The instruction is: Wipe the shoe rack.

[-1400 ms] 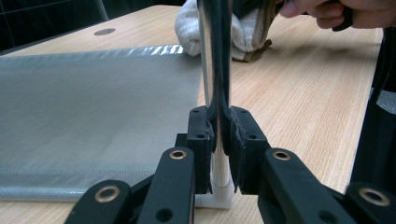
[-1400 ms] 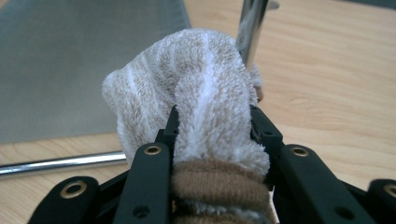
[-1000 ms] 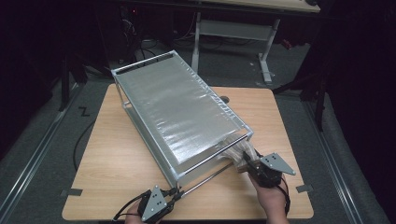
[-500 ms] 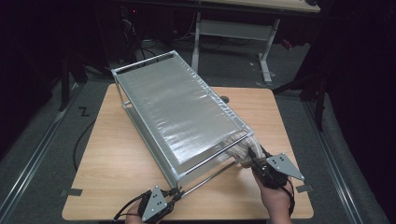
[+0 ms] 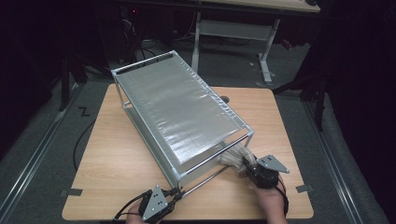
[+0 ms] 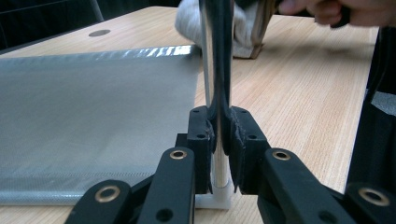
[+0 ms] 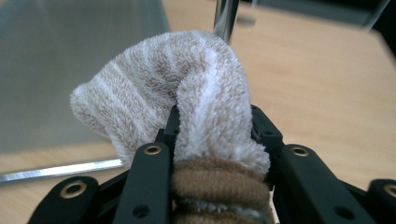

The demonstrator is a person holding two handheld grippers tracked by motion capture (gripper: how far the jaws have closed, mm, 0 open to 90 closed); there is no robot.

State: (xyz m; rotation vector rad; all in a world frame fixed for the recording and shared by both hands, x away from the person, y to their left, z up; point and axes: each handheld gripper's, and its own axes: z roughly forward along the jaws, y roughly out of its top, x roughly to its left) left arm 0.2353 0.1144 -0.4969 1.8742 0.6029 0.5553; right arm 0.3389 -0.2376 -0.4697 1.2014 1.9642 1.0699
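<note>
Right tongs [image 5: 243,164], grasping the beige striped terry cloth [image 7: 187,107], are sinking toward five o'clock down the silver metal rack's [image 5: 177,107] corner post; left tongs [image 6: 219,140] are clenching its lower rail, so wiping is proceeding.

We see a beige towel [image 7: 187,112] with white stripes and a tan band at its edge. The rack [image 5: 180,109] has shiny silver bars and a grey mesh shelf. The table [image 5: 107,163] is light wood grain. Both grippers have black jaws with brass-coloured rivets.

Lit tabletop, dark surroundings, blurred close-ups
</note>
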